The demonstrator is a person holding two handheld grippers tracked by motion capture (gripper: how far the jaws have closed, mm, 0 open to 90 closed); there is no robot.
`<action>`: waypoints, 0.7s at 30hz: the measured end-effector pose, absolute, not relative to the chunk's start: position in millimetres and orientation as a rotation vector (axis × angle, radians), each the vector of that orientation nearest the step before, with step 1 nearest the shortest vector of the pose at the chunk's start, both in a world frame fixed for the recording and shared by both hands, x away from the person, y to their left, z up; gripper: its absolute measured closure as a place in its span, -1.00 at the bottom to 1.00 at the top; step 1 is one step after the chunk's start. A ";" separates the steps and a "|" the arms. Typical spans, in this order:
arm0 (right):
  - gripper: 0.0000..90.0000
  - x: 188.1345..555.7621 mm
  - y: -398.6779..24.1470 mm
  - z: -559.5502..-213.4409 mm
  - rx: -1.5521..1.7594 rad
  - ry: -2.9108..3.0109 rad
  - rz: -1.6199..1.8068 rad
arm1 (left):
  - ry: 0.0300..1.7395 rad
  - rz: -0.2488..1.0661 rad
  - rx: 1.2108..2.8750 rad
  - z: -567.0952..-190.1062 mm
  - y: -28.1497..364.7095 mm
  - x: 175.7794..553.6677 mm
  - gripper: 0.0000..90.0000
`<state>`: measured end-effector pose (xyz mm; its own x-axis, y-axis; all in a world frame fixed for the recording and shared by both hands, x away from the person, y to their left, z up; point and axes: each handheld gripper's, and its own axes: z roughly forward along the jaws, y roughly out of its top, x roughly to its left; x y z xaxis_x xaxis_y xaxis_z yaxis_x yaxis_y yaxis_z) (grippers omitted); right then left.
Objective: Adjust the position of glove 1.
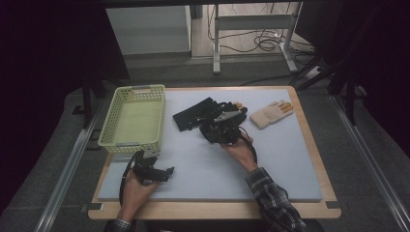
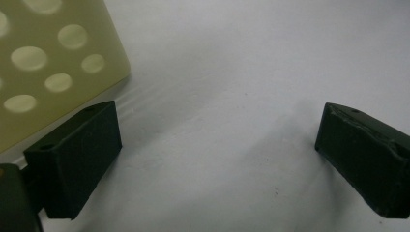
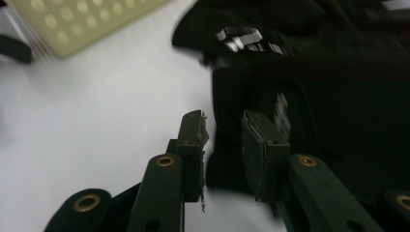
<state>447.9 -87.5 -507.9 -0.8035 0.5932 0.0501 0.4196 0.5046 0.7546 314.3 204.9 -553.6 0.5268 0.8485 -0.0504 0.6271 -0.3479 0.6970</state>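
A black glove [image 1: 191, 116] lies flat on the grey mat beside a pale green perforated basket [image 1: 133, 89]. My right gripper [image 1: 207, 126] sits at the glove's near right end. In the right gripper view the jaws [image 3: 225, 140] stand close together with the edge of the black glove [image 3: 314, 96] between them. That view is blurred by motion. A beige glove with orange fingertips [image 1: 270, 114] lies to the right. My left gripper [image 1: 162, 166] rests on the mat just off the basket's near corner, and its jaws [image 2: 217, 145] are wide open over bare mat.
The basket [image 2: 48, 63] holds nothing, and its corner [image 3: 82, 19] also shows at the upper left of the right gripper view. The grey mat [image 1: 290, 164] lies on a wooden table. Table legs and cables stand on the floor beyond the far edge.
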 end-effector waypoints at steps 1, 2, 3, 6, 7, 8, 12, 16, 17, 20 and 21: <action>0.53 449.9 -82.9 -507.3 0.858 2.532 1.190 | 1.193 0.423 2.094 -553.5 204.9 314.3 -0.94; 0.52 454.3 -74.1 -505.7 0.849 2.537 1.201 | 1.193 0.423 2.095 -553.6 204.9 314.4 -0.94; 0.52 456.7 -69.9 -505.1 0.845 2.538 1.207 | 1.192 0.423 2.096 -553.6 205.0 314.4 -0.94; 0.51 466.8 -55.3 -503.7 0.837 2.535 1.210 | 1.192 0.422 2.096 -553.5 205.0 314.4 -0.94; 0.49 470.2 -51.0 -503.2 0.840 2.525 1.210 | 1.192 0.422 2.095 -553.5 205.0 314.4 -0.94; 0.46 474.1 -47.6 -502.8 0.840 2.517 1.206 | 1.192 0.422 2.095 -553.5 205.0 314.4 -0.94; 0.30 492.7 -37.6 -502.8 0.865 2.478 1.184 | 1.194 0.418 2.092 -553.7 204.9 314.4 -0.94; 0.06 510.8 -31.4 -505.7 0.889 2.434 1.153 | 1.193 0.419 2.093 -553.6 205.0 314.4 -0.94; -0.01 513.9 -30.3 -506.4 0.892 2.427 1.143 | 1.193 0.419 2.093 -553.6 205.0 314.5 -0.94; -0.11 525.5 -24.3 -513.9 0.899 2.435 1.091 | 1.193 0.419 2.091 -553.8 204.9 314.5 -0.94; -0.10 527.4 -22.9 -516.4 0.897 2.437 1.067 | 1.193 0.419 2.091 -553.8 204.9 314.5 -0.94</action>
